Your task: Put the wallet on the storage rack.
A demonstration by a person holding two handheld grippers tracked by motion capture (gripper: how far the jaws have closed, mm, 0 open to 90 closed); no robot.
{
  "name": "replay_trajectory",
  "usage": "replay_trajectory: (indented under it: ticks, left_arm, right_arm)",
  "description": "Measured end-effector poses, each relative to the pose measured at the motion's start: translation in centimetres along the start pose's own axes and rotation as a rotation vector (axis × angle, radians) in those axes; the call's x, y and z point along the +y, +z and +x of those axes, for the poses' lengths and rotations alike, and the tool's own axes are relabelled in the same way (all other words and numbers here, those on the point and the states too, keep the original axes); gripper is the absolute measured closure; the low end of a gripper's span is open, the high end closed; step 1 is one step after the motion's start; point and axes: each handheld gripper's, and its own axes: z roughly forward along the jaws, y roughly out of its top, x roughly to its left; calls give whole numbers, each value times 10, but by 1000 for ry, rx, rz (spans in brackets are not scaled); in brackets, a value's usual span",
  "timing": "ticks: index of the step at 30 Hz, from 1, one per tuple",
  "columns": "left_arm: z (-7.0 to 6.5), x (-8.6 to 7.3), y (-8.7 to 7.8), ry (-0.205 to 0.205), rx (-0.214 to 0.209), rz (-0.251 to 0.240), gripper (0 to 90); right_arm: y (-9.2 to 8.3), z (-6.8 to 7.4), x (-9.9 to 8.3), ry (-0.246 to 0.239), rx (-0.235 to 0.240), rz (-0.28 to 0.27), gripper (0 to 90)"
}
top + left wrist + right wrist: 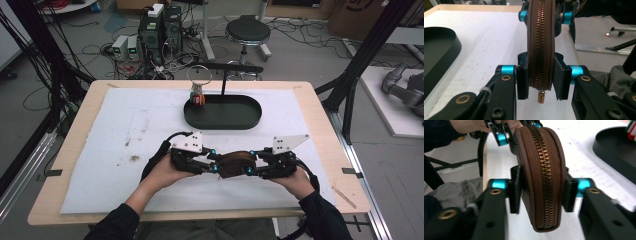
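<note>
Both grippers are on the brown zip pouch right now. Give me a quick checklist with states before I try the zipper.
1. Left gripper clamped on the pouch: ok.
2. Right gripper clamped on the other end: ok.
3. Zipper closed along the visible run: ok.
4. Zipper pull free and hanging at the left gripper's end: ok, though neither gripper is free to take it.
5. Pouch lifted off the white mat: cannot tell.
</note>
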Motion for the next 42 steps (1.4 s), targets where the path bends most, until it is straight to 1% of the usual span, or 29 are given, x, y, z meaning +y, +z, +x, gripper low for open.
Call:
replay_trajectory:
  ticks: [3,4,6,7,11,13,14,17,19,20,22,23,25,28,31,33,34,35,37,39,40,42]
  left_arm:
    - [1,0,-3,-14,0,-32,650]
    - [1,-1,-3,-29,-2,-60,632]
    - [2,-2,-6,-69,-6,-111,547]
    - [3,-3,-7,-77,-11,-123,523]
    - [4,-9,-10,-98,-5,-152,487]
    - [5,-12,-8,-120,-15,-164,458]
    - [6,-14,-7,-126,-19,-170,457]
    - [5,-15,-2,-127,-31,-170,457]
    - [4,-15,1,-122,-32,-174,459]
    - [4,-16,2,-118,-38,-182,475]
    - [3,-16,4,-109,-41,-180,526]
    - [2,-16,4,-104,-37,-183,562]
    - [3,-17,4,-102,-43,-190,605]
    - [1,-15,1,-77,-51,-180,644]
    - [-1,-10,-1,-51,-58,-155,665]
    - [-2,-6,-4,-40,-59,-136,676]
    - [-2,-4,-6,-32,-55,-123,677]
    - [-2,-3,-8,-32,-52,-114,677]
    - [-1,-2,-12,-31,-52,-102,678]
    - [0,-1,-16,-27,-56,-106,679]
    - [0,-1,-18,-29,-60,-104,679]
    - [0,1,-20,-22,-66,-75,680]
  right_arm:
    - [-2,2,1,-9,14,-15,657]
    - [-2,2,1,-10,18,-23,662]
    - [-3,4,1,-18,6,-41,670]
    - [-4,5,1,-19,-4,-51,672]
    - [-8,5,2,-15,2,-89,676]
    - [-9,5,2,-12,5,-110,676]
    - [-9,4,2,-11,6,-121,676]
    - [-10,6,3,-13,9,-140,677]
    - [-10,6,4,-16,8,-150,676]
    - [-10,7,5,-16,12,-148,677]
    - [-9,7,5,-19,11,-149,677]
    - [-9,8,5,-15,15,-146,676]
    - [-9,7,5,-20,14,-148,673]
    - [-10,6,5,-23,23,-146,655]
    - [-11,5,5,-20,40,-136,616]
    - [-11,5,6,-23,29,-114,571]
    - [-12,4,7,-22,32,-109,549]
    - [-14,3,7,-20,33,-107,521]
    - [-17,2,8,-17,35,-100,492]
    - [-19,2,8,-16,22,-93,466]
    - [-19,1,8,-16,23,-93,457]
    - [-19,0,8,-11,25,-92,445]
